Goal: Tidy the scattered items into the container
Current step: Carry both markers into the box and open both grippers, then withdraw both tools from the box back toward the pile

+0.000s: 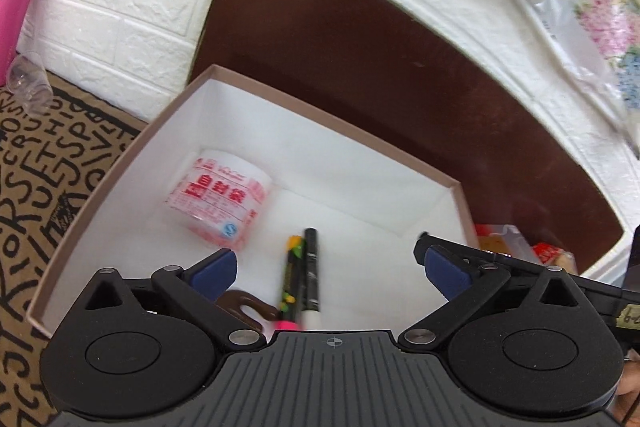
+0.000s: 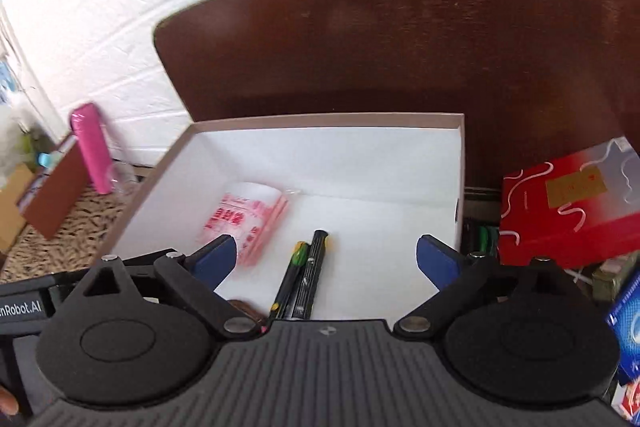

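Both jaws gape wide and empty above the box (image 1: 460,187); two pens (image 1: 306,275) lie lengthwise between them, pointing far.

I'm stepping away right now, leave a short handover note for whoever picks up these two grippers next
Left gripper: open, nothing between its pads.
Right gripper: open, empty too.
Both sit over the white box.
In the box: a rolled pack of zip bags, two pens lying side by side, and a brown piece, partly hidden.
Left: red packets lie just outside the box's right wall; whether they belong in it is unclear.
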A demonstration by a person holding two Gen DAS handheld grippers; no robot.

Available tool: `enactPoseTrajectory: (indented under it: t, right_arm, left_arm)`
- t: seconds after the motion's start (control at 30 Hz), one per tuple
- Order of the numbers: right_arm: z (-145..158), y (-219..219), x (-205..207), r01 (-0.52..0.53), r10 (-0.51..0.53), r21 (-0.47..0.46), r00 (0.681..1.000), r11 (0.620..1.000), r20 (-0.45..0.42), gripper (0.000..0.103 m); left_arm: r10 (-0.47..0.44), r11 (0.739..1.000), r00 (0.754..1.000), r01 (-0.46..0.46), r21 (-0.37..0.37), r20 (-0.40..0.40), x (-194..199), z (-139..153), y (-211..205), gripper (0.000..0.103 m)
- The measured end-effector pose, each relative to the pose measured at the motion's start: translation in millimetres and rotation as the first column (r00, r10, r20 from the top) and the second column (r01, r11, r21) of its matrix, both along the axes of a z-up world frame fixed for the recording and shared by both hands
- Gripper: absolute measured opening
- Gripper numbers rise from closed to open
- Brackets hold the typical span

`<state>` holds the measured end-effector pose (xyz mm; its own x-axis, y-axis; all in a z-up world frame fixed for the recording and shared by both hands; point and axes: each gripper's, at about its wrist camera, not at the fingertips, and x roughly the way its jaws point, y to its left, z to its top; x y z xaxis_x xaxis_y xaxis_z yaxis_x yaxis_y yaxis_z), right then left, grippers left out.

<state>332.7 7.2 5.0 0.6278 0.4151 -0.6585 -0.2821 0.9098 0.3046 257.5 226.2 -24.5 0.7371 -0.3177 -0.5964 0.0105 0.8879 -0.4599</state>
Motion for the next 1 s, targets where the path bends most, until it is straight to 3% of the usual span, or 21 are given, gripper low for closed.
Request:
enactPoseTrajectory:
  t: [0.33, 0.53, 0.73, 1.0]
  right_arm:
    - [18.1, -44.9, -50.9, -0.049, 0.045, 0.063, 0.997, 0.997, 0.061, 0.102]
    - [20.0, -79.8, -97.6, -0.044, 0.039, 0.028, 0.990, 0.999, 0.138, 0.102]
    - [-3.8, -118.5, -171.9, 0.041, -0.020, -0.070, 0.959, 0.997, 0.283, 0.102]
    - [-73.1, -165.4, -242.6, 0.240, -0.206, -0.097, 0.939, 0.966, 0.276, 0.102]
  left_arm:
    - [-0.073, 0.997, 0.993, 0.070, 0.031, 0.097, -58.9, 26.9, -50.8, 0.103]
    - [-0.122, 0.991, 0.981, 0.112, 0.074, 0.151, -101.0, 22.5, -88.5, 0.103]
    - [-0.192, 0.975, 0.964, 0.166, 0.147, 0.183, -153.3, -17.5, -136.8, 0.103]
    - [-0.236, 0.963, 0.964, 0.216, 0.162, 0.119, -191.1, -86.0, -187.9, 0.103]
